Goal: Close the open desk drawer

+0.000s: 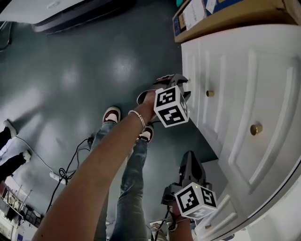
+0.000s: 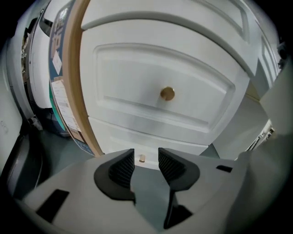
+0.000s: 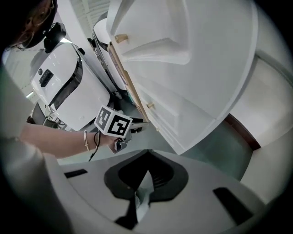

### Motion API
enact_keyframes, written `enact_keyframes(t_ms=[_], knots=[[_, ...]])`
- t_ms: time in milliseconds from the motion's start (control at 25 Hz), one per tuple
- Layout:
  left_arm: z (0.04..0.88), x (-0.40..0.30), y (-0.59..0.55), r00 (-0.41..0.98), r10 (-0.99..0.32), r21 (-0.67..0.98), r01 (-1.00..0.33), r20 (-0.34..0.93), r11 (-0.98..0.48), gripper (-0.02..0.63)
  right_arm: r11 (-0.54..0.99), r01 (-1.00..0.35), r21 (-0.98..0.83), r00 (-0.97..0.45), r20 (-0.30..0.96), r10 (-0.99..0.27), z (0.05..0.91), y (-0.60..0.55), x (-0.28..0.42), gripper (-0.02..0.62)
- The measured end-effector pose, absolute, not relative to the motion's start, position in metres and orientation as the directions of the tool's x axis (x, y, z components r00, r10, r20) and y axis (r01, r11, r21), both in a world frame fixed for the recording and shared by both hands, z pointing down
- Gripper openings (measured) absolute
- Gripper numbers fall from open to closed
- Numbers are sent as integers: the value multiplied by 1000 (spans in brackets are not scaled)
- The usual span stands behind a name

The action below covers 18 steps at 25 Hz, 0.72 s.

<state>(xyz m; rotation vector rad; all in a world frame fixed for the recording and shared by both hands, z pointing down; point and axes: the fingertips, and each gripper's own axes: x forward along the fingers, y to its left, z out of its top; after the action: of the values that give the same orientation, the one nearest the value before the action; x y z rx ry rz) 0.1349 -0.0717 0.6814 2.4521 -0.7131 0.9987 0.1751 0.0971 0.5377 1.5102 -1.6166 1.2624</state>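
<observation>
Right hand-held gripper [image 3: 147,160] clenched, empty; left hand-held gripper [image 2: 146,160] released, clear of drawer [image 2: 128,82]; fronts look flush, likely done.

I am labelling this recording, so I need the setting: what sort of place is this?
Probably a lab or workroom: a white drawer unit stands on a dark smooth floor, loose cables lie across it, and a labelled cardboard box sits beside the unit.
</observation>
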Motion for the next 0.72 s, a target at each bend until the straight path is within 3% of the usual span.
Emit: enact_keyframes(t_ms=[280,480,720], knots=[[608,90,-52,632,-374,213,-657,679,-723,156,-44,-968,-247,-198,861,-469,488,84,144,8],[504,36,-48,626,-522,248,-745,579,-619,150,-16,-964,-266,-210,795,-569,438,61,121,8],[378,-15,-8,550,-612,209,-816,568,-540,116,10,-963,-268,-209,726,-655,339,68,118,8]])
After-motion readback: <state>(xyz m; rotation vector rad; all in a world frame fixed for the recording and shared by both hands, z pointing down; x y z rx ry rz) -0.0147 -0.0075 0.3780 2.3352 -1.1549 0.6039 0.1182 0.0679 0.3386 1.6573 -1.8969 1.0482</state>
